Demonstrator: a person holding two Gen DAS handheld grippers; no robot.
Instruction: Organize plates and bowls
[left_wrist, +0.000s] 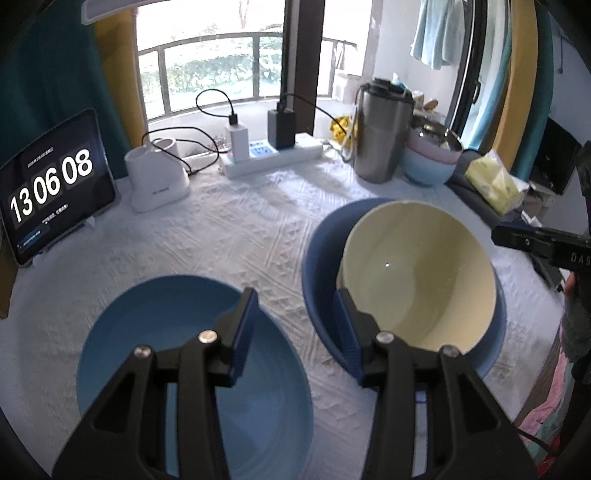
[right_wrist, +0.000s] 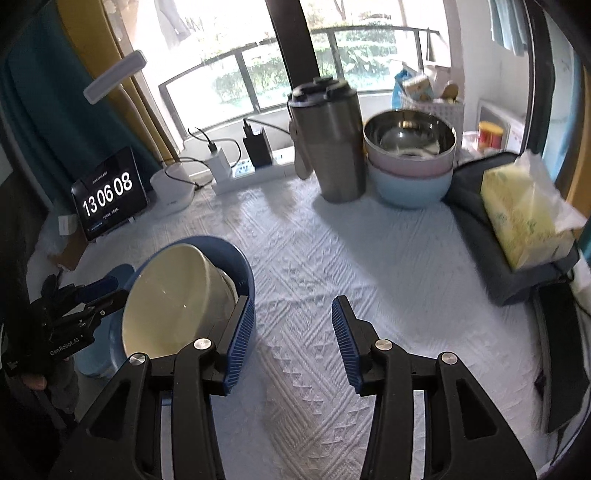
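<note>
Tools (left_wrist: 297, 317) (right_wrist: 293, 325) angled down over tablecloth (right_wrist: 332, 258) — both empty.

Six bowls are in view: two dark blue (left_wrist: 192, 354) (left_wrist: 321, 258), one cream (left_wrist: 417, 280), and a stack of steel (right_wrist: 410, 134), pink (right_wrist: 410, 166) and pale blue (right_wrist: 410, 188). There is one steel tumbler (right_wrist: 328, 144), one tablet clock (right_wrist: 107, 195), one yellow tissue pack (right_wrist: 524, 214), one power strip (left_wrist: 273, 158) and two chargers (left_wrist: 238, 142) (left_wrist: 281, 129).

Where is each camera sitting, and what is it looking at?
Left wrist: sits on the left gripper, looking down at a blue bowl and a cream bowl tilted in a dark blue bowl; the right gripper shows at the edge.
Right wrist: sits on the right gripper, looking over the cloth; the left gripper shows.
Shared: cream bowl, clock, flask.
</note>
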